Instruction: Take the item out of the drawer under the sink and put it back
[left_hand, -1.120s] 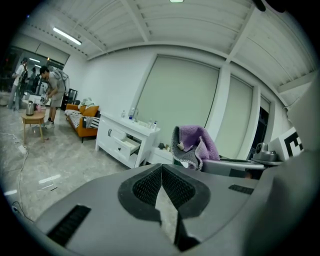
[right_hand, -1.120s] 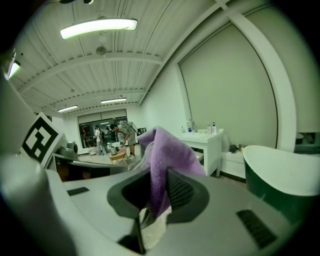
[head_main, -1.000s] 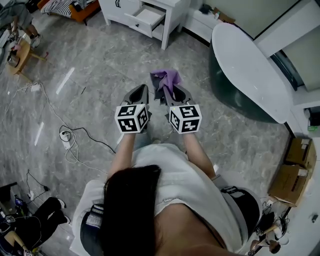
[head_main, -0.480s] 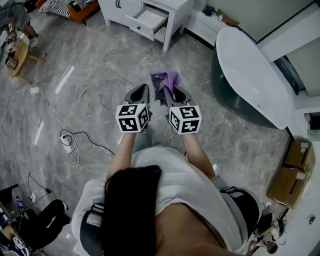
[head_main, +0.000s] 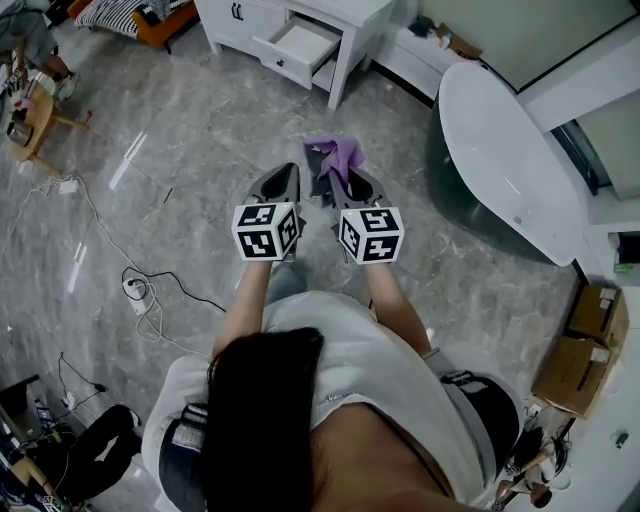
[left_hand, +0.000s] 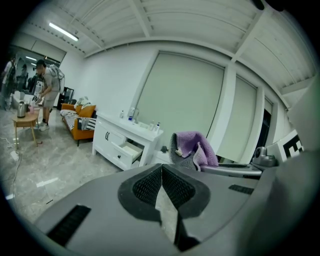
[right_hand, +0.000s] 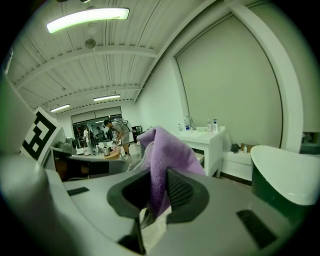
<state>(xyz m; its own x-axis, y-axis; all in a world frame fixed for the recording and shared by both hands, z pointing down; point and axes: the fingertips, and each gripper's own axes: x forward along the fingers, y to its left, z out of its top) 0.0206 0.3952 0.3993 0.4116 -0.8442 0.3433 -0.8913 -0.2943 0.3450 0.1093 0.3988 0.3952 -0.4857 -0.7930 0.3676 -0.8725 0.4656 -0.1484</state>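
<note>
cloth (right_hand: 161, 145) is seen pinched between the jaws of the right gripper (right_hand: 154, 192). its purple top sticks up above the pads and a bit hangs down below them. the left gripper (left_hand: 161, 172) is held just beside the right one, and its jaws are pressed together with nothing between them. both are held out over the grey floor (head_main: 200, 150), well apart from the white cabinet (head_main: 352, 14), where one drawer (head_main: 300, 40) is pulled open. a big white tub (head_main: 500, 150) is seen off to the right.

the cloth looks soft, light and floppy, so it will likely bend and droop, and it cannot be broken. it is best gripped on a thick, bunched-up part, as it is now, so that it is not let slip. a thin edge could be pulled out of the pads. when it is put back, it should be lowered well into the drawer so that no corner is left hanging over the front.
</note>
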